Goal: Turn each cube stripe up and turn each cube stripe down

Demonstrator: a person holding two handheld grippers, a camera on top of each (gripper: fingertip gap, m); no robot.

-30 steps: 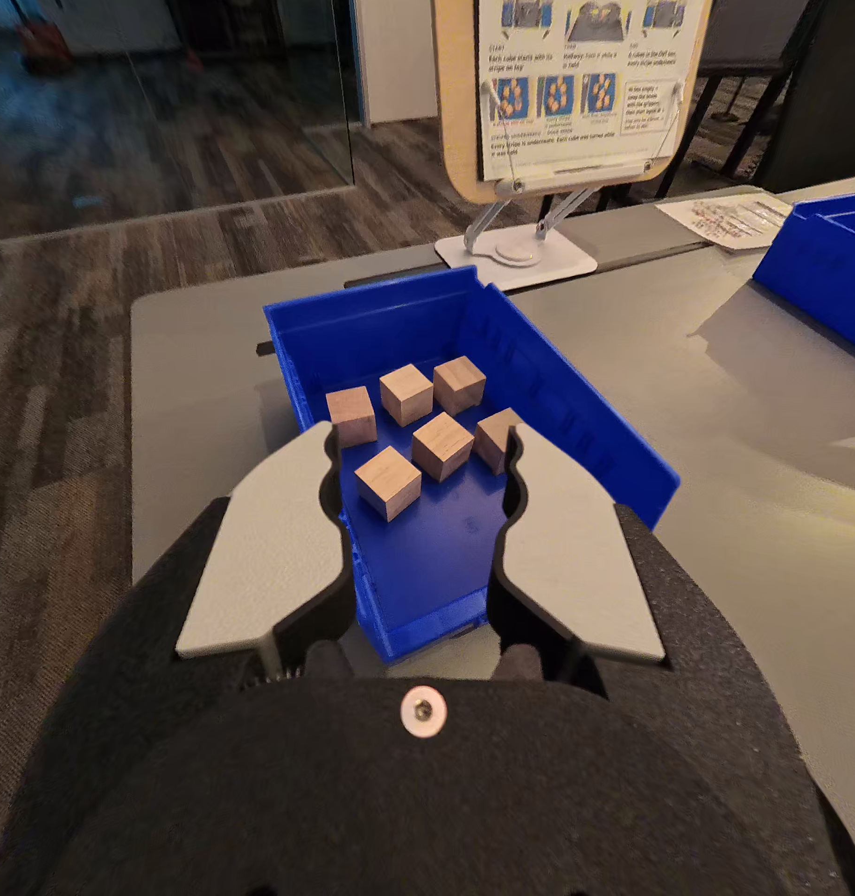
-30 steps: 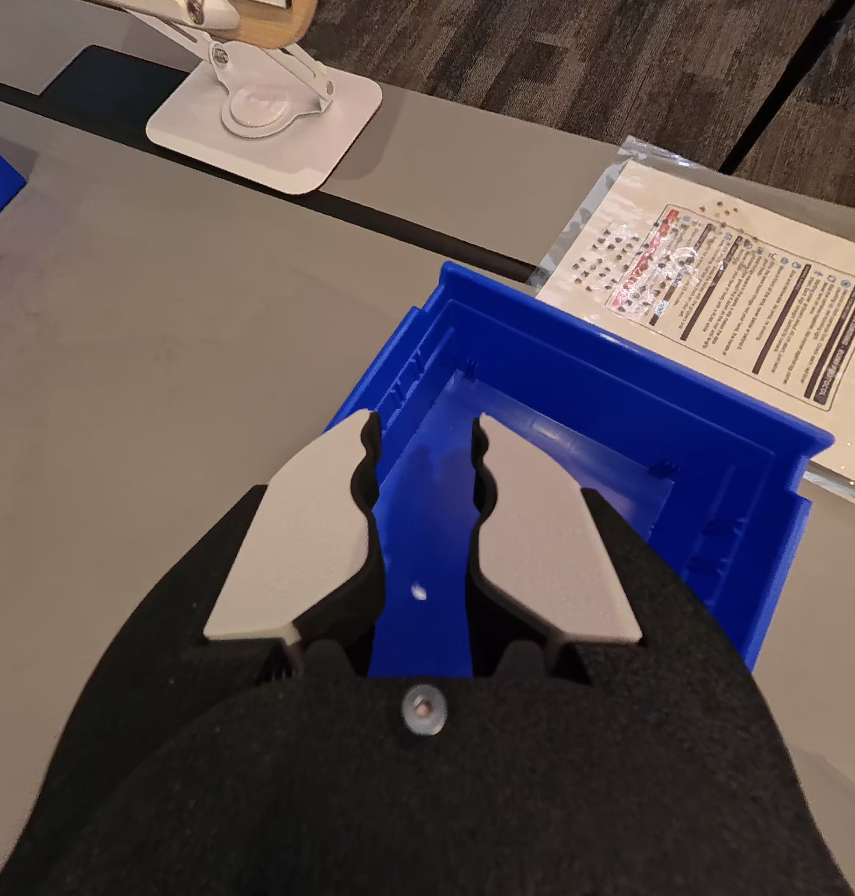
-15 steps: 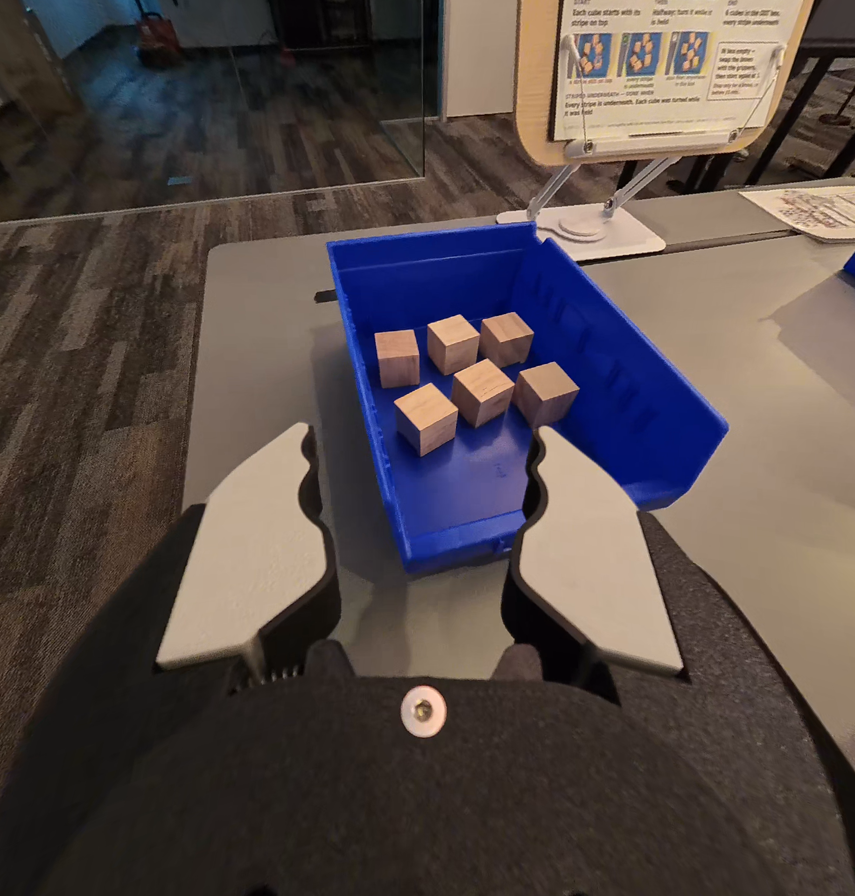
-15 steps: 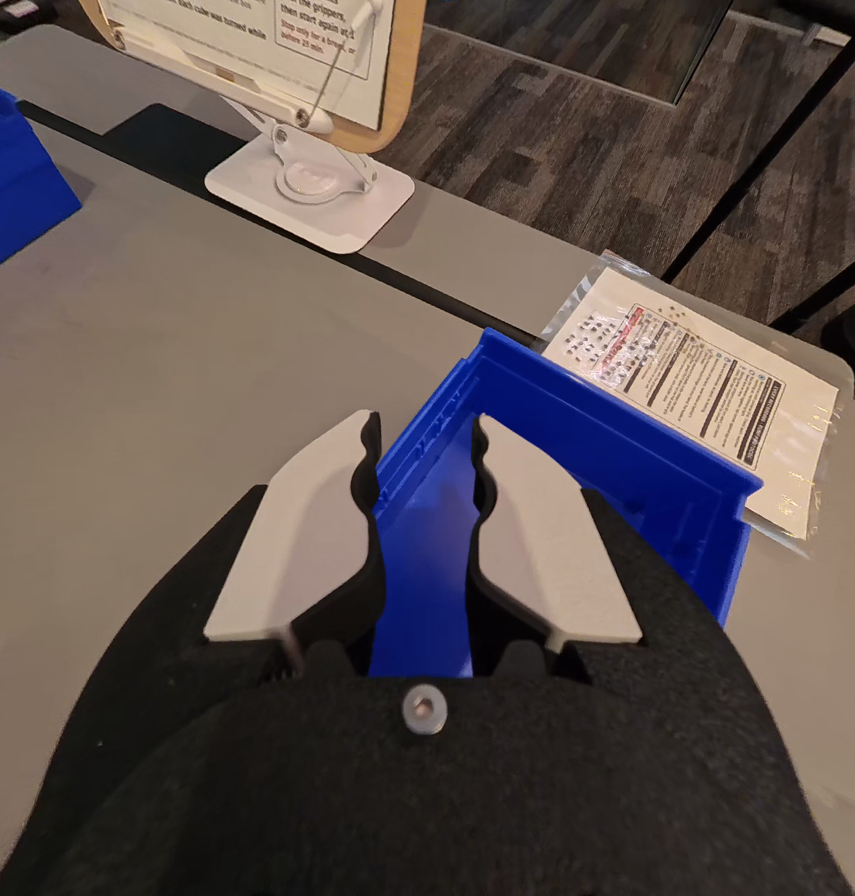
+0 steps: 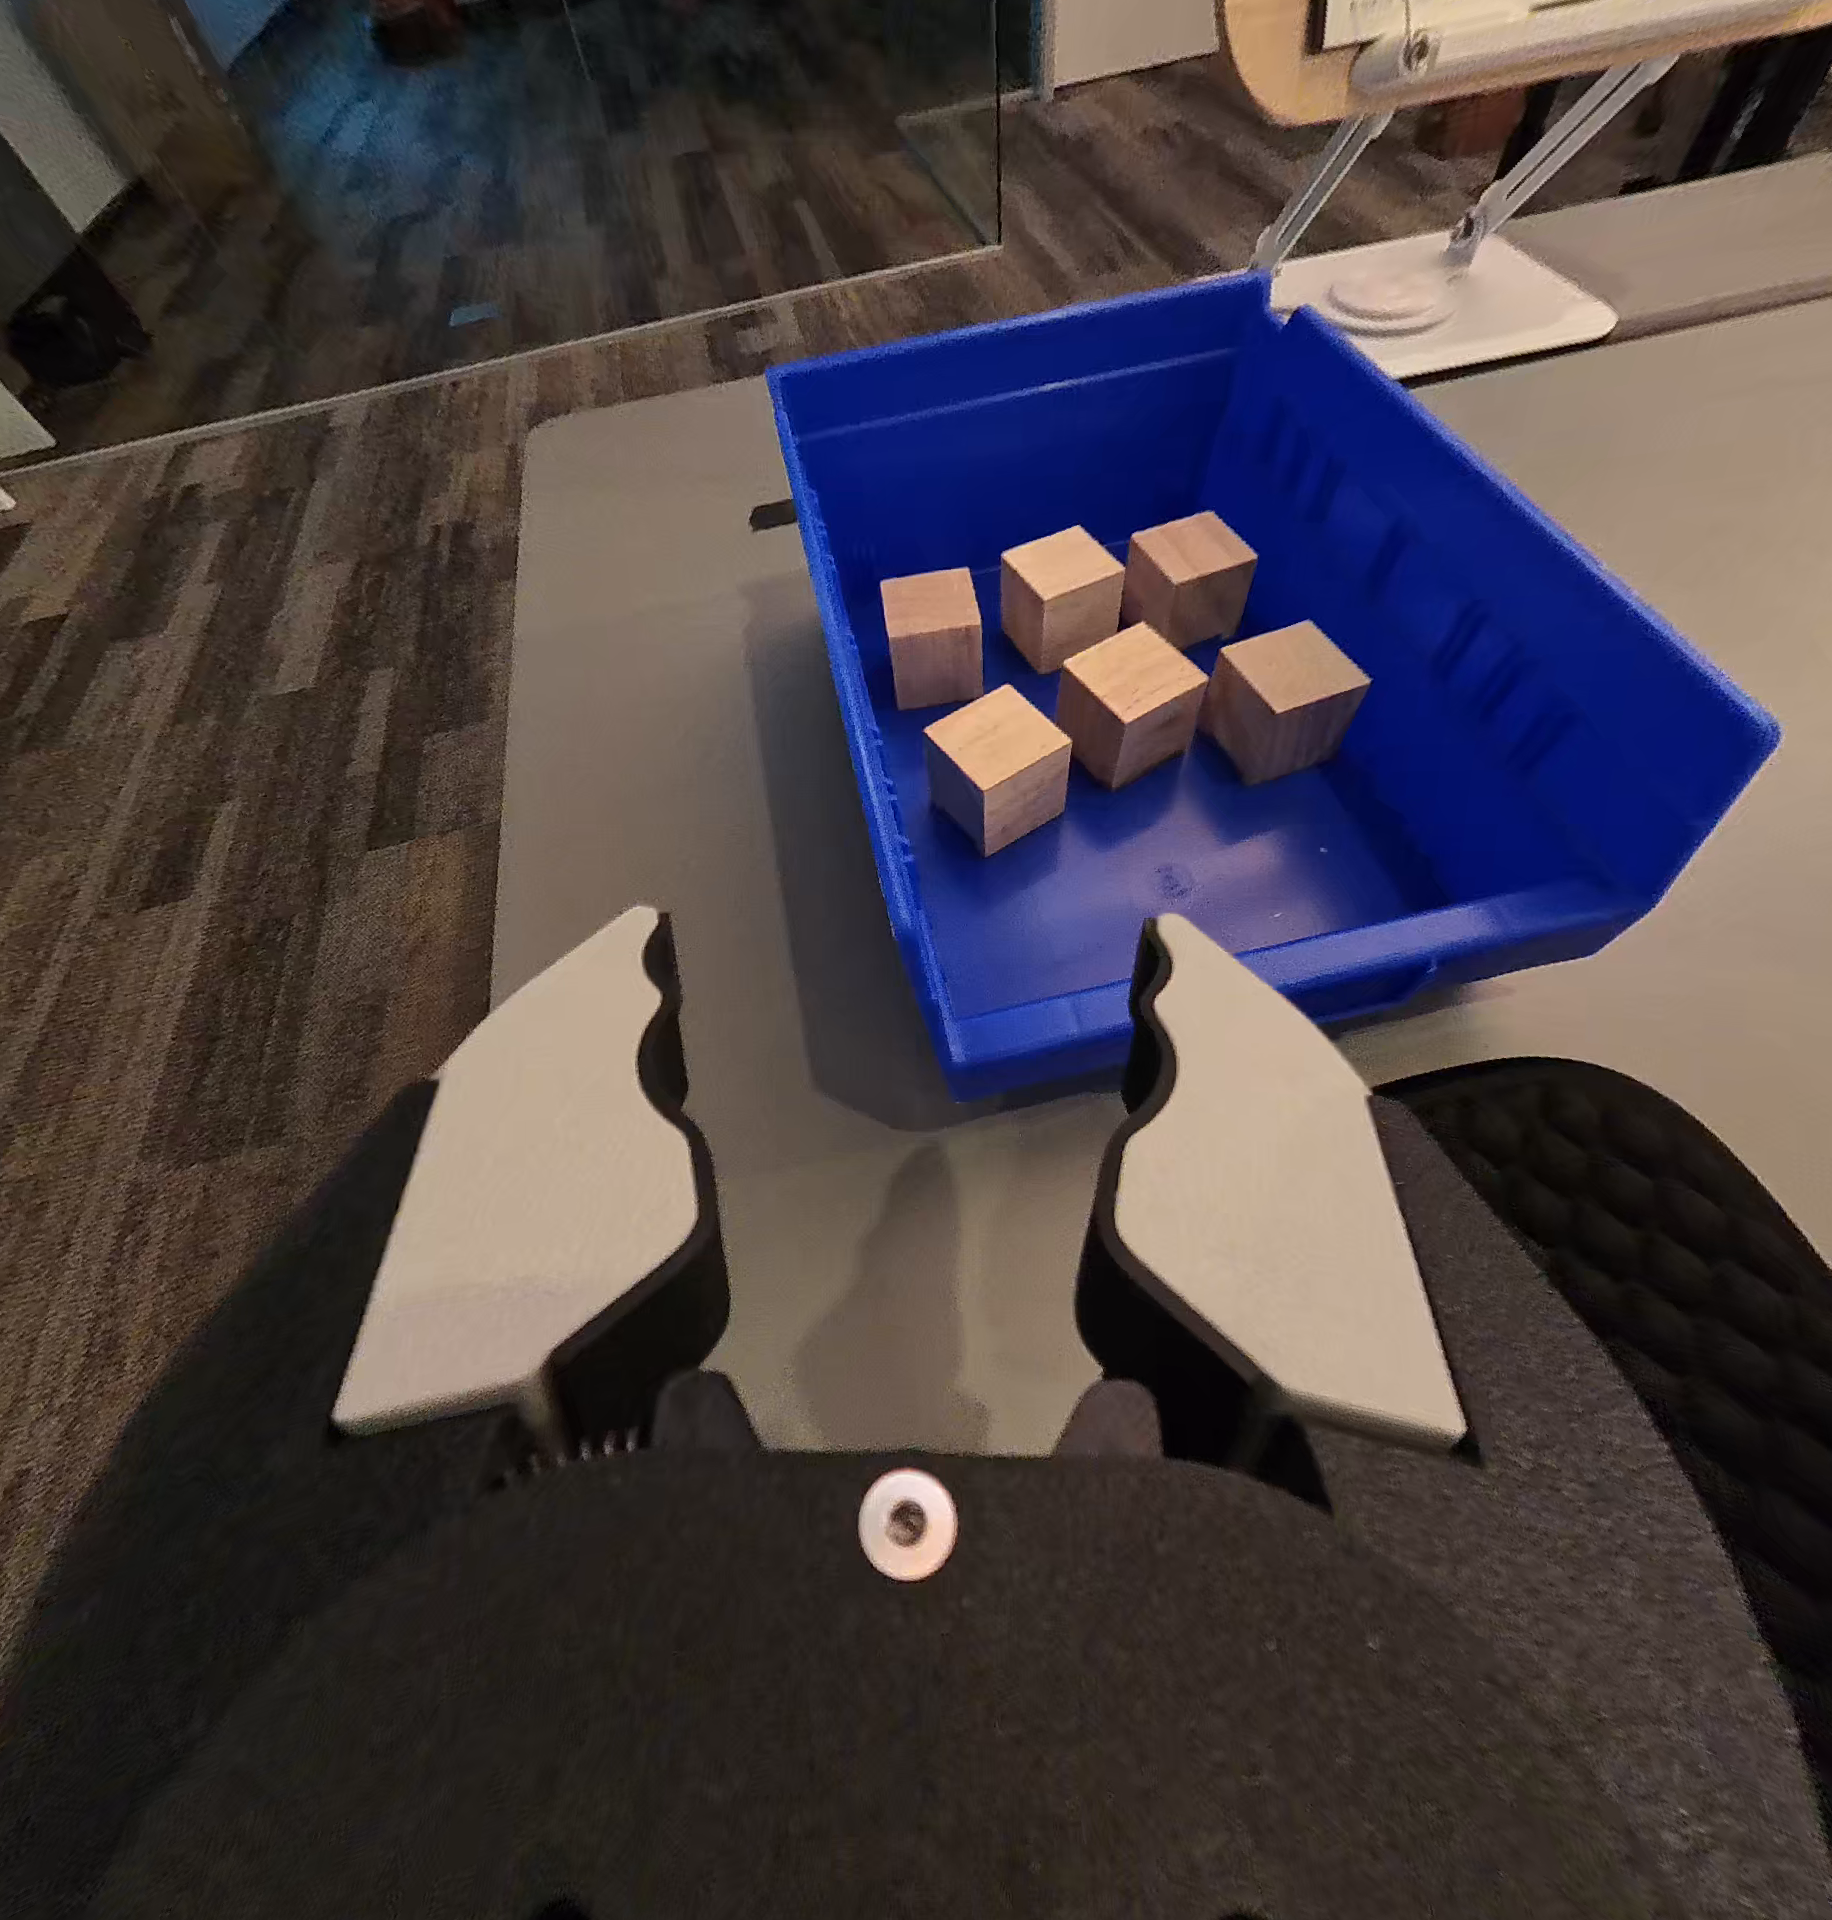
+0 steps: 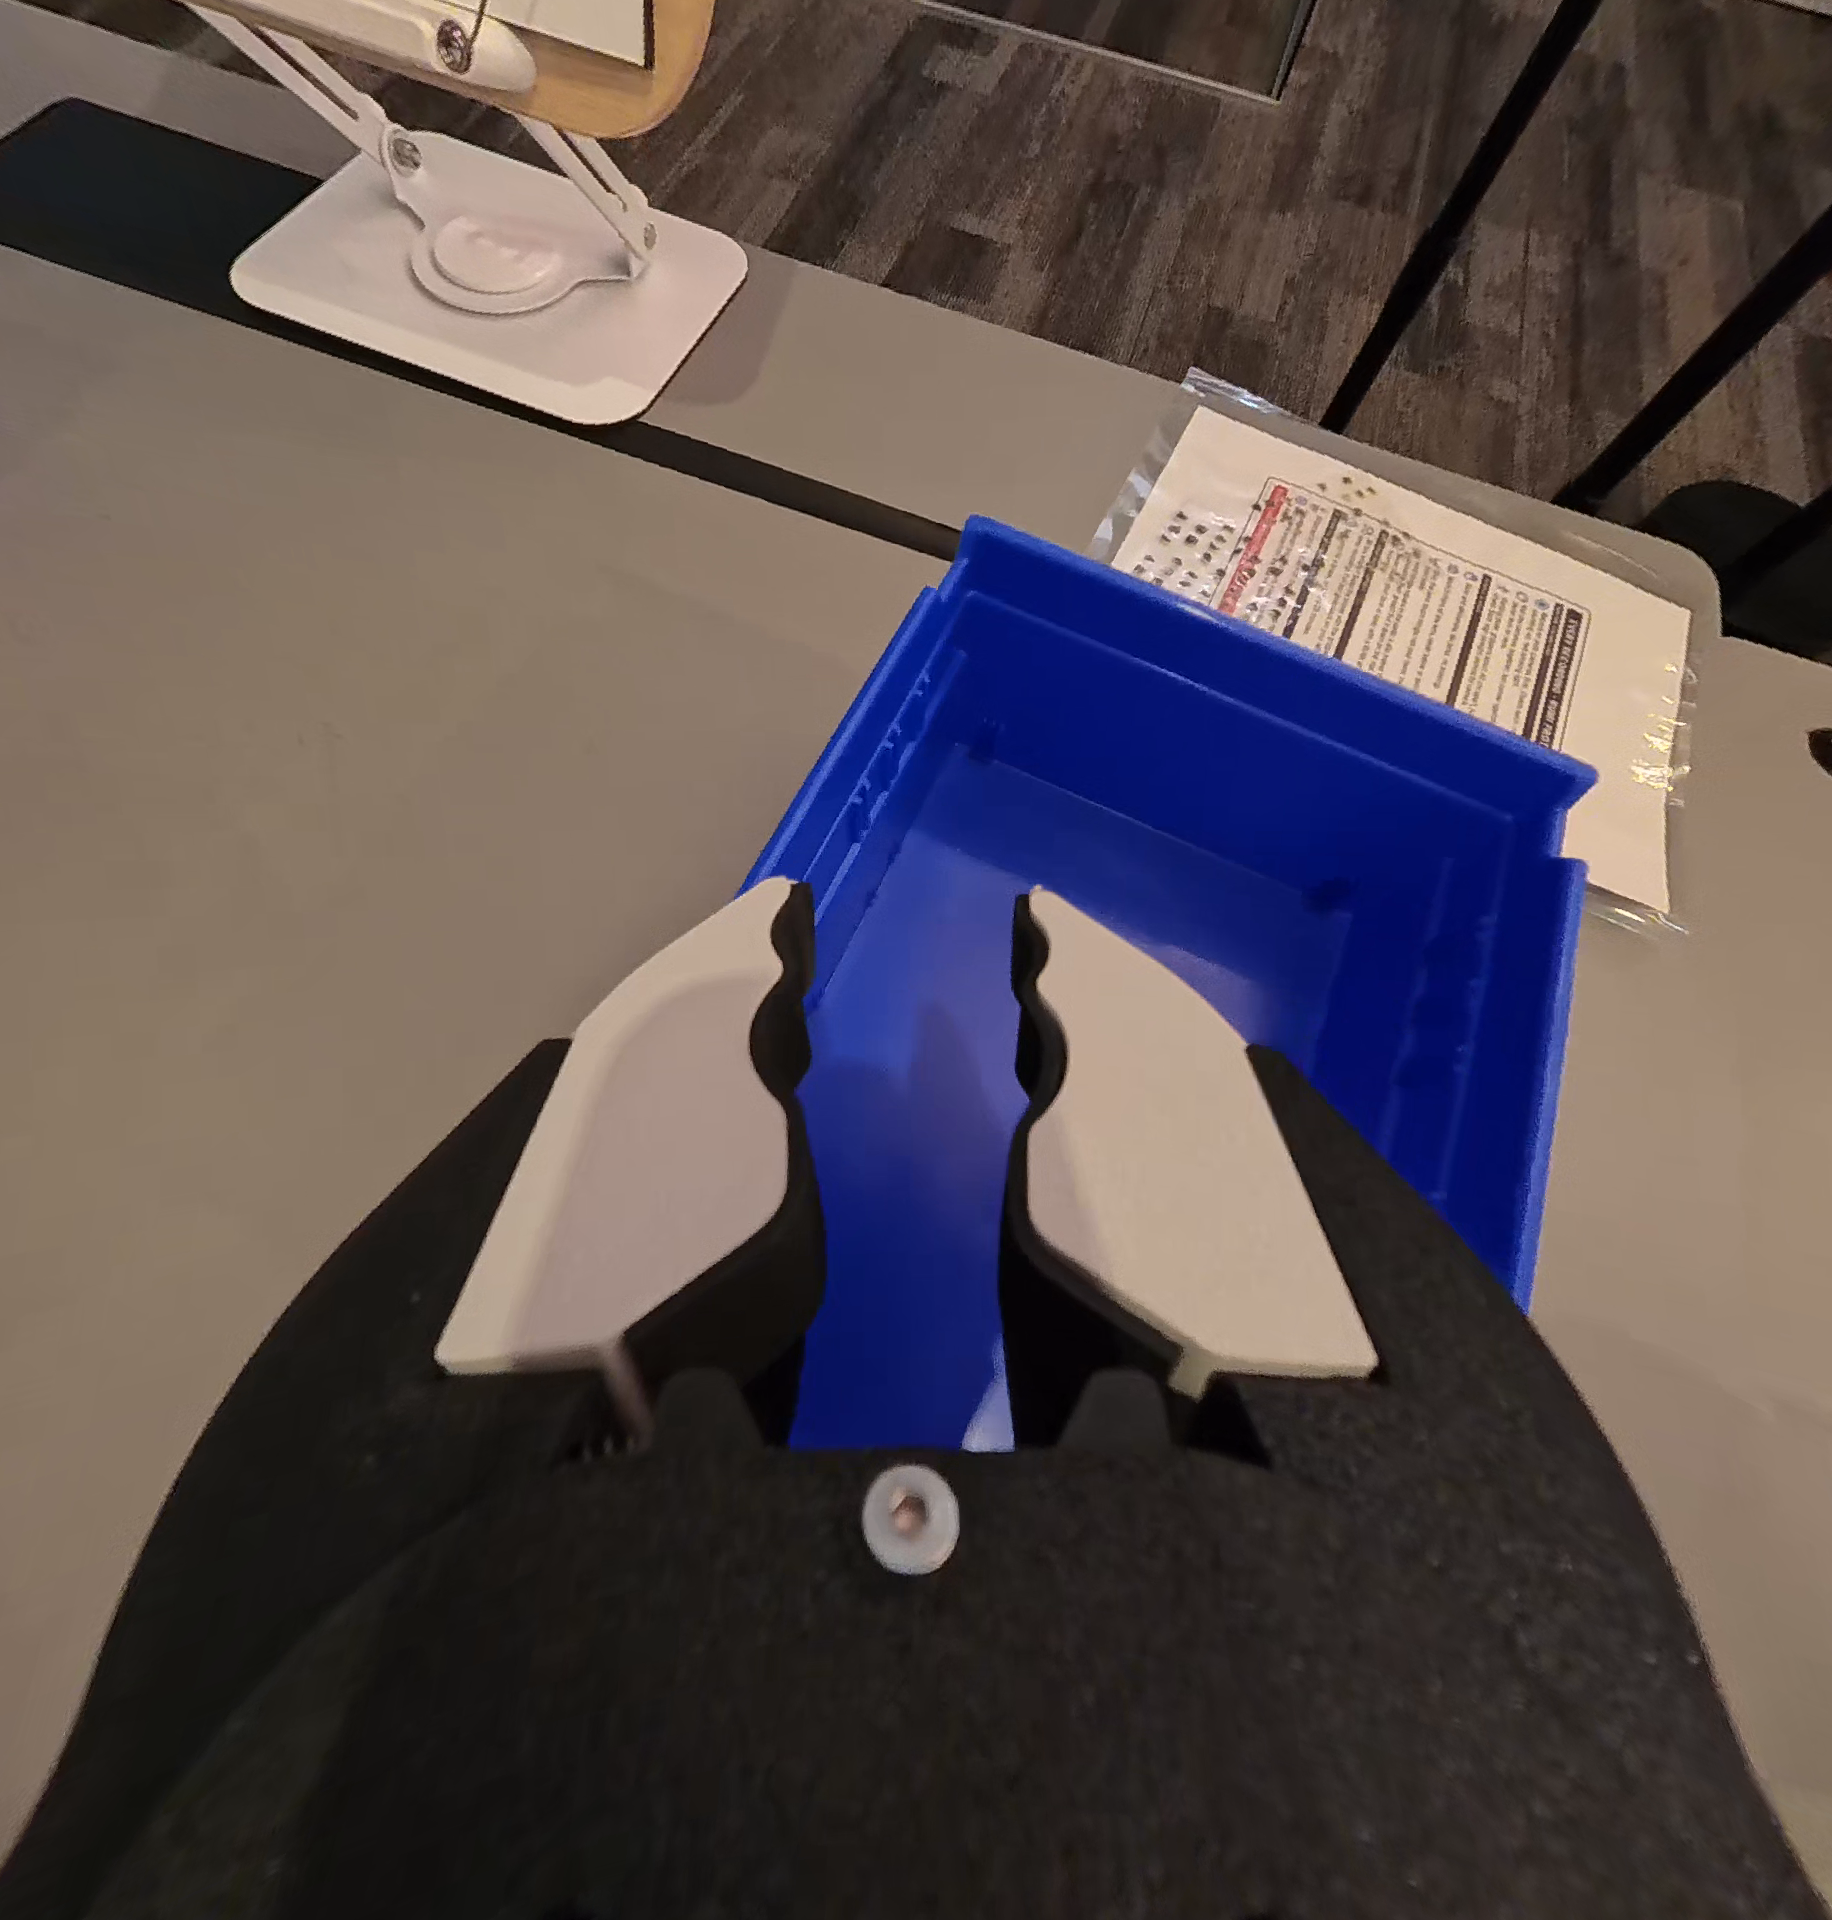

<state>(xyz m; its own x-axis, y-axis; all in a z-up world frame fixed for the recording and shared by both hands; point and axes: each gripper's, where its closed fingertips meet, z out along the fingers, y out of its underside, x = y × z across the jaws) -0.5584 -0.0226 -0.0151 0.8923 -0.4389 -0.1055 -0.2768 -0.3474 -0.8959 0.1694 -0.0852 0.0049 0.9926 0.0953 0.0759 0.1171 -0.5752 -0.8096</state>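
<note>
Grey table, matte, standing on a floor of dark wood-pattern planks; a glass partition is rising behind it in the left wrist view. A white stand base with folding arms is resting at the table's far edge, carrying a wood-edged board. A printed sheet in a clear sleeve is lying flat beyond the second bin, one corner tucked behind that bin's far wall. First blue bin, open-topped, is holding six wooden cubes in two loose rows of three, all sitting on the bin floor toward the far end, plain faces up, no stripe showing. Second blue bin, same kind, is showing only bare floor where it can be seen. Left gripper is hovering over the table just short of the first bin's near wall, fingers spread wide, holding nothing. Right gripper is hanging over the second bin's near-left corner, fingers parted by a narrow gap, nothing between them.
</note>
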